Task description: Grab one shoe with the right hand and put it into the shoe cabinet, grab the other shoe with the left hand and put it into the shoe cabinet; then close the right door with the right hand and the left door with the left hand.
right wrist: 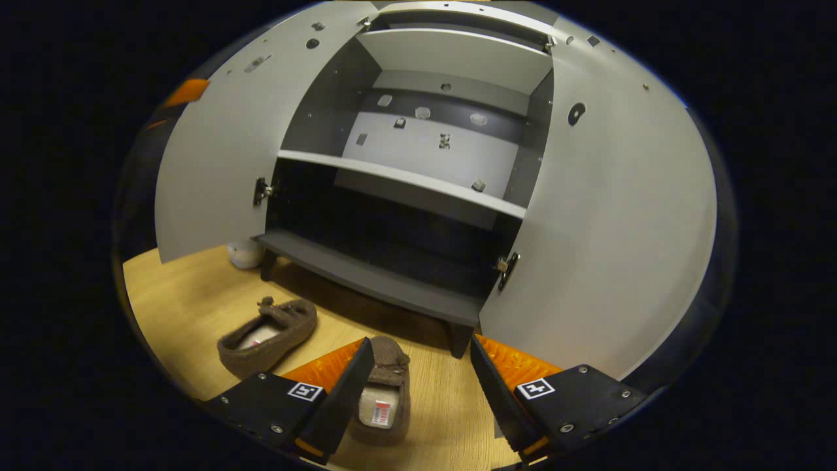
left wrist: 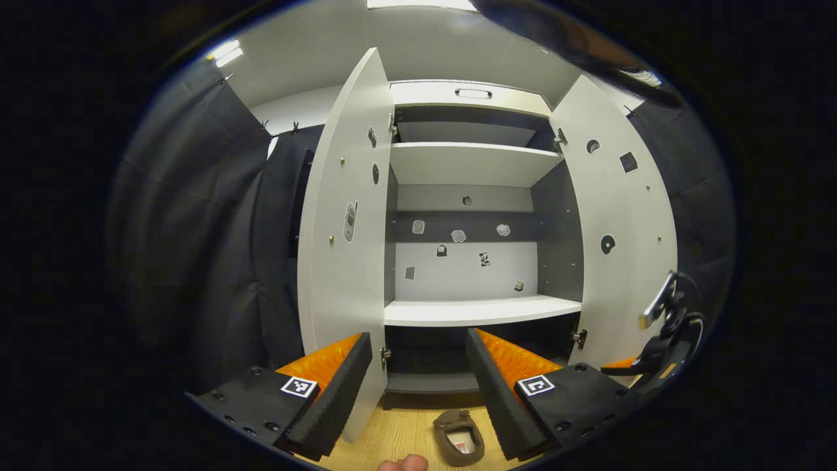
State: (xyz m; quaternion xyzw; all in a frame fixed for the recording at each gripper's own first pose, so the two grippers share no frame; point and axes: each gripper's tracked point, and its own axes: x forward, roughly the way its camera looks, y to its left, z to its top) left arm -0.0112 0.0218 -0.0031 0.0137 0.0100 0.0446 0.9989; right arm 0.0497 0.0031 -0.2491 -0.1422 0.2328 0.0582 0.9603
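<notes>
- Right gripper [right wrist: 422, 379], bottom centre of the right gripper view: I hold its fingers spread wide and empty, low over the wooden floor [right wrist: 183, 294], so that the near shoe [right wrist: 382, 392] lies between them; the shoe's left side sits just beside or partly behind the left finger, and I cannot tell whether they touch.
- Far shoe [right wrist: 268, 337], lower left of the same view: it lies on the floor apart from the near one, opening upward, left for the other hand.
- Left gripper [left wrist: 418, 379], bottom centre of the left gripper view: its fingers are likewise spread and hold nothing; I keep it higher, facing the cabinet, with one shoe on the floor below it.
- Shoe cabinet [right wrist: 373, 278], centre of both views: both doors stand open, the left door [right wrist: 222, 163] and the right door [right wrist: 608, 216] flanking the approach; the dark bottom compartment seems the nearest place for the shoes.
- A pale rounded object [right wrist: 245, 254] rests on the floor by the cabinet's left foot; I cannot identify it.
</notes>
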